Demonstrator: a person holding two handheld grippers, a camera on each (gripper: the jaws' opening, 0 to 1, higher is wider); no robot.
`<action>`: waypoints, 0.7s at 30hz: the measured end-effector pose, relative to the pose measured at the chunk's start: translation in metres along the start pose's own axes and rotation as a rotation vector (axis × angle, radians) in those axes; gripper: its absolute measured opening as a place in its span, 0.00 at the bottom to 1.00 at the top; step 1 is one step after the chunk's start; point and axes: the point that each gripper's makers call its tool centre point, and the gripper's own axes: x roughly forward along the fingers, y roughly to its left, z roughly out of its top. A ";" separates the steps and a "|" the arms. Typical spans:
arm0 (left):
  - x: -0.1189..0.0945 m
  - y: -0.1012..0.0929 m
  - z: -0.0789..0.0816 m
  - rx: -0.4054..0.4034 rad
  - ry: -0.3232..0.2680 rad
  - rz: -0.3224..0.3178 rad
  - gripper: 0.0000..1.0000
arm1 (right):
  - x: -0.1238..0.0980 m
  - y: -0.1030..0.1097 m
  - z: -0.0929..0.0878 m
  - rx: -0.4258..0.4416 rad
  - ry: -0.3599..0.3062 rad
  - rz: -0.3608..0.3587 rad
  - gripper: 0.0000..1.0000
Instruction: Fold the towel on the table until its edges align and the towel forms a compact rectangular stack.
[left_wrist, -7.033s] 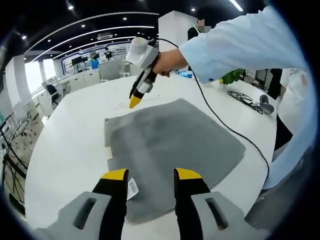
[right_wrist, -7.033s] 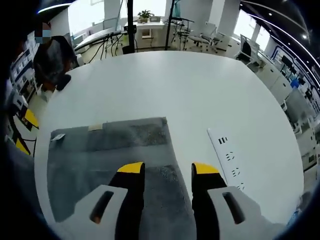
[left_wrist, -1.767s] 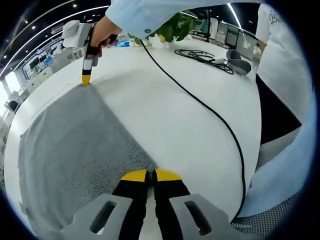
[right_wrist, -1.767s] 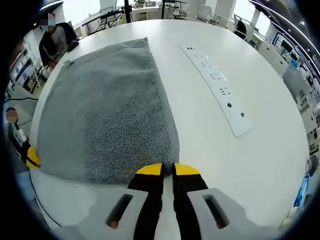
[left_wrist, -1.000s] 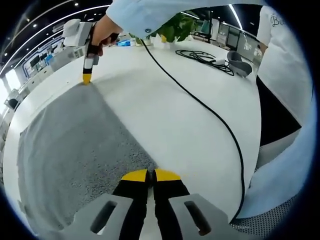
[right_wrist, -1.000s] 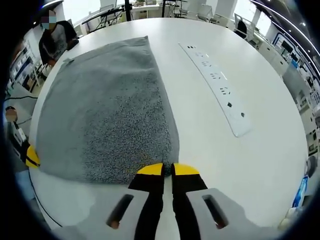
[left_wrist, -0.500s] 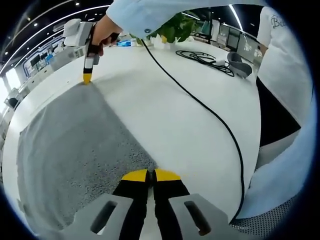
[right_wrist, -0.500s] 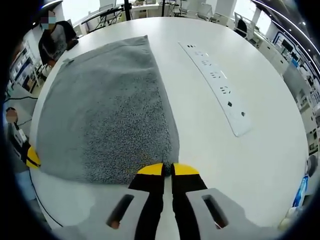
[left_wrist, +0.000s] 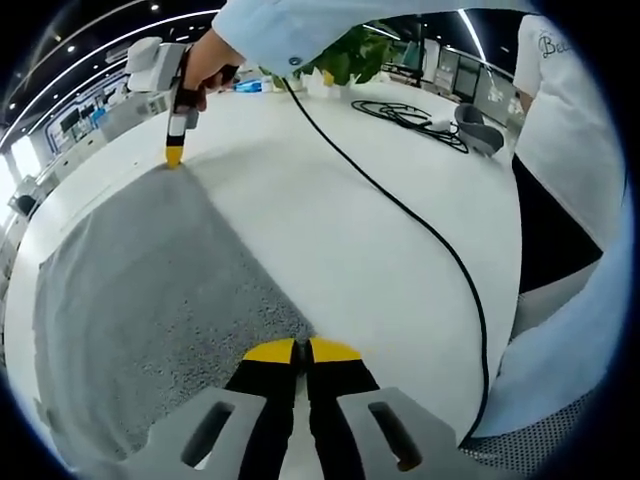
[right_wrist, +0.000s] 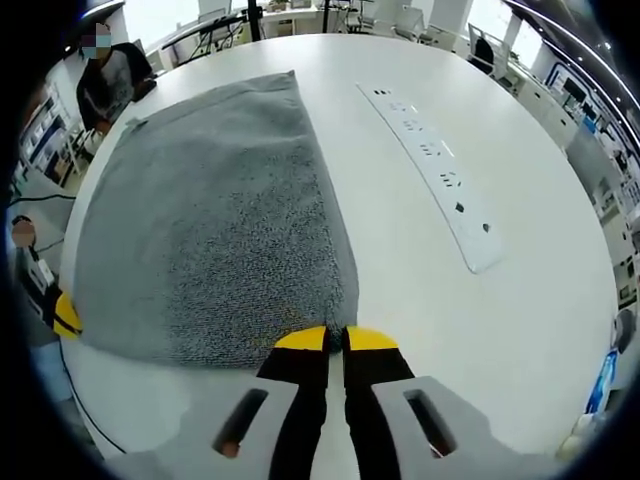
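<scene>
Pinching adjacent corners of the grey towel (right_wrist: 210, 210), left gripper (left_wrist: 301, 350) and right gripper (right_wrist: 335, 339) risk an uneven lift that skews the fold.

We had both cams low and close over the table (left_wrist: 330, 200). Left gripper view looked along one towel (left_wrist: 140, 290) edge toward the right gripper (left_wrist: 173, 156) at the far corner. Right gripper view looked down the adjacent edge, power strip (right_wrist: 430, 160) to its right. Both shared the towel.

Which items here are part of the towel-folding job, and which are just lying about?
In the job:
towel
left tool, shut on a towel corner
right tool, shut on another corner

Lying about:
power strip
black cable
coiled cables
plant
</scene>
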 end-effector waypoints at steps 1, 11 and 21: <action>0.000 0.000 0.000 -0.001 0.000 0.000 0.04 | 0.000 0.000 0.000 -0.001 0.001 0.000 0.02; 0.001 0.001 0.000 -0.004 0.003 -0.004 0.03 | -0.002 0.004 0.000 -0.001 0.000 0.003 0.02; 0.001 0.000 0.000 -0.009 0.006 -0.011 0.03 | -0.003 0.007 -0.001 -0.003 -0.004 0.004 0.02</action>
